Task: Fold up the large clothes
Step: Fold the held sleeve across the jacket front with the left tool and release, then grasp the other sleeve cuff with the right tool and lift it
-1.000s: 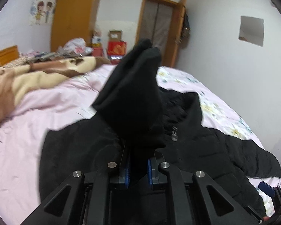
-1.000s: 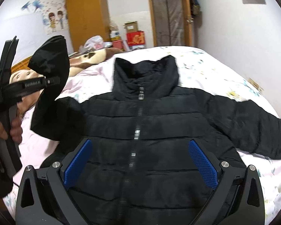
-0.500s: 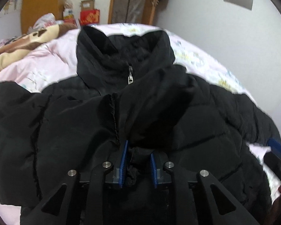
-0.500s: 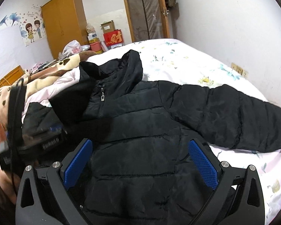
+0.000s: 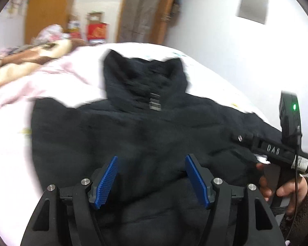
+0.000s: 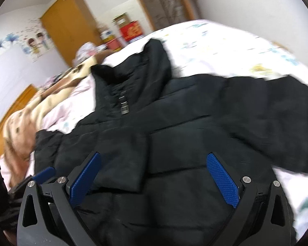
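A black puffer jacket (image 5: 133,127) lies front up on the bed, collar at the far end, zipper shut. Its left sleeve lies folded across the chest (image 6: 121,164). Its right sleeve (image 6: 277,123) stretches out to the right over the sheet. My left gripper (image 5: 152,176) is open and empty, just above the jacket's lower front. My right gripper (image 6: 154,176) is open and empty above the folded sleeve's cuff; it also shows in the left wrist view (image 5: 277,149) at the right, held by a hand. Both views are blurred by motion.
The bed (image 5: 20,143) has a pink and white floral sheet. A brown and cream blanket (image 6: 30,110) lies bunched at the left. A wooden wardrobe (image 6: 69,26), boxes and a door stand at the far wall. A white wall runs along the right.
My left gripper carried the left sleeve across the jacket's chest, laid it down and opened. It has drawn back. The right gripper stayed open and swung to the right.
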`<state>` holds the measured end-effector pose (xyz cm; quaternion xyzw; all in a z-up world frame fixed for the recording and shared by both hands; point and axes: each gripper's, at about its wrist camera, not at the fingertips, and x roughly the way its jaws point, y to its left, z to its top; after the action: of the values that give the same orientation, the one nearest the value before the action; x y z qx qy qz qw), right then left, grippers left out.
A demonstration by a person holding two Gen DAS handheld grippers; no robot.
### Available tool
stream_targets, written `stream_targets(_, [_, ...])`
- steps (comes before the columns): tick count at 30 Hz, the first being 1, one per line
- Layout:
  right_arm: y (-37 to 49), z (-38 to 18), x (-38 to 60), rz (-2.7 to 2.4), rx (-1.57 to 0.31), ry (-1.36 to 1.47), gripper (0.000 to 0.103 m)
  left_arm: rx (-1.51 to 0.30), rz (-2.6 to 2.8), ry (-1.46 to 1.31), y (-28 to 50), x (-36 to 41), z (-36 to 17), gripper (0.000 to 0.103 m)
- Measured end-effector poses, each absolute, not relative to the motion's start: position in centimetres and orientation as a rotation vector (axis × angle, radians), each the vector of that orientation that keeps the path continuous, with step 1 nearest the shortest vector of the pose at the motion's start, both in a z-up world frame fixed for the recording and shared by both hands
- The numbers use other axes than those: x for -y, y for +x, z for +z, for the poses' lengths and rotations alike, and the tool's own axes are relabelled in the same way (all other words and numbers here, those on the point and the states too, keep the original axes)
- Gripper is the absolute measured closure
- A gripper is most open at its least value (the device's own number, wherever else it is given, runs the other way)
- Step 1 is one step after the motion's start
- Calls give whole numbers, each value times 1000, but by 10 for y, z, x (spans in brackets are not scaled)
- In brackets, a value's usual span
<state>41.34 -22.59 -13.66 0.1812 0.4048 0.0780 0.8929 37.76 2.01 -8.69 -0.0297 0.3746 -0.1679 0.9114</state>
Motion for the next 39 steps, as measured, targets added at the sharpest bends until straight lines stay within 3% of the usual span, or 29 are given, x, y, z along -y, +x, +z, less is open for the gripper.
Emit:
stream_targets(3, [429,-152,209,155,-892,346,4,-768,-225,-79,390,-59,-80,36])
stream_targets(6, [437,-162,193,189,-928,323,24,-783,-139,-107,402,-90,-82,36])
stream_targets(8, [441,-167,185,196,-942,307,32,-809,-91,-108,410,-102,-90,36])
stream_targets(11, [447,-175,176,208,-983,281,52,-852,-79,-146,420,-111,-104,36])
stream_targets(13, [446,-175,175,220,-982,282,78,-863,-65,-135,420,-112,-111,36])
stream_targets(15, [444,-170,177,222,-973,284,94,-864,-59,-138,419,-112,-114,36])
stream_targets(16, [441,-164,179,217,-955,285,96,-866,-68,-137,420,-111,-115,36])
stream_targets(27, [403,-95,228,88,-751,272,99,-847,-76,-86,430,-82,-110,36])
stream_targets(39, [413,-151,253,-56,-905,217,99,-943,-10,15,473,-57,-160,35])
